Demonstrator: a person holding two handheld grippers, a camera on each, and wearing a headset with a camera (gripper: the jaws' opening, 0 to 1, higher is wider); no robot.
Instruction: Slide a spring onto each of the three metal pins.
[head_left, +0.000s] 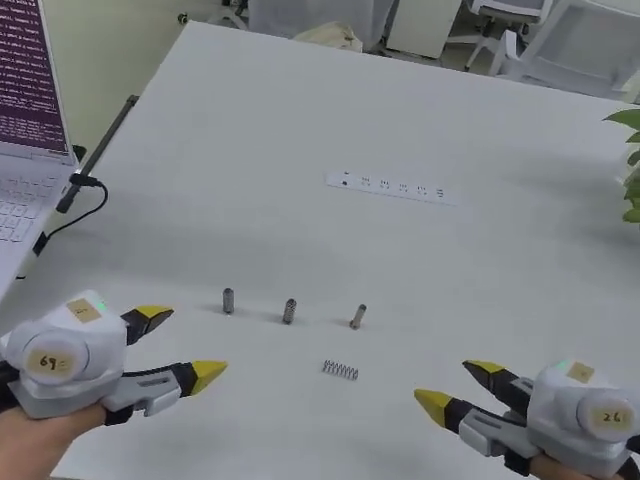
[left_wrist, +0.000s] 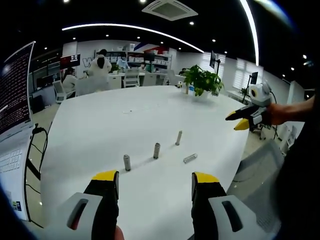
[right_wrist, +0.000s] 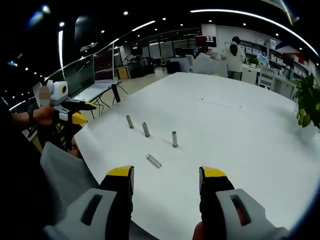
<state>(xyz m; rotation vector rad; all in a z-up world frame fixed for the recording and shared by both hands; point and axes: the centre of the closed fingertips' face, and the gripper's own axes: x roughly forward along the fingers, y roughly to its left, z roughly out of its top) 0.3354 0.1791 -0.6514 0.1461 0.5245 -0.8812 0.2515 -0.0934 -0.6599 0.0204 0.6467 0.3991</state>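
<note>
Right gripper (right_wrist: 166, 173), jaws apart, faces a loose spring (right_wrist: 154, 160).

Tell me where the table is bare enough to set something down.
Bare: the stretch between the power strip and the pins, and beyond the strip. Crowded: around the loose spring, between the left gripper and right gripper.

Spring (head_left: 340, 370) lies before three pins (head_left: 290, 311) — on table (head_left: 300, 120).

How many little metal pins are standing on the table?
3. They stand in a row on the white table: left pin, middle pin, right pin, just behind the loose spring. None seems hidden.
</note>
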